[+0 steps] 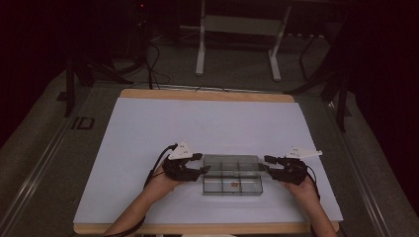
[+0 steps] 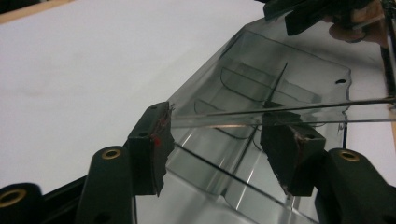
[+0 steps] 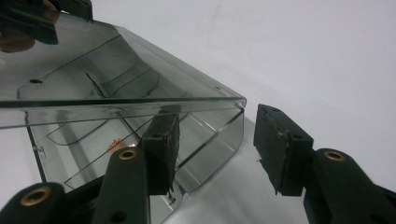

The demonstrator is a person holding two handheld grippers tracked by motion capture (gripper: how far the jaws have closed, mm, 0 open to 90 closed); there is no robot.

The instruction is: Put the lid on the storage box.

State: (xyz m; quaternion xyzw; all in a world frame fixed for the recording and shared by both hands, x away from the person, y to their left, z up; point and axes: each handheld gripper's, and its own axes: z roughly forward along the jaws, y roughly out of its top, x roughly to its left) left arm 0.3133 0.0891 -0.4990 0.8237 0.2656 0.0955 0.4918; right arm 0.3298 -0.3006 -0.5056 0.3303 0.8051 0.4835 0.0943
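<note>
A clear grey plastic compartment box [image 1: 231,167] lies on the white sheet near the table's front edge, with a small orange item [image 1: 234,184] in one front compartment. My left gripper [image 1: 203,163] is at the box's left end and my right gripper [image 1: 265,165] at its right end. In the left gripper view the jaws [image 2: 217,140] stand apart with the box's [image 2: 280,84] raised lid edge running between them. In the right gripper view the jaws [image 3: 217,140] are also apart, with the box's [image 3: 116,70] corner between them and a gap to the right pad [image 3: 275,149]. The orange item [image 3: 113,144] shows through the wall.
The white sheet [image 1: 148,138] covers a wooden table [image 1: 207,95]. A white frame with two legs [image 1: 200,54] stands on the floor behind the table, and cables [image 1: 153,64] trail at the back left. A person's forearms enter from the bottom edge.
</note>
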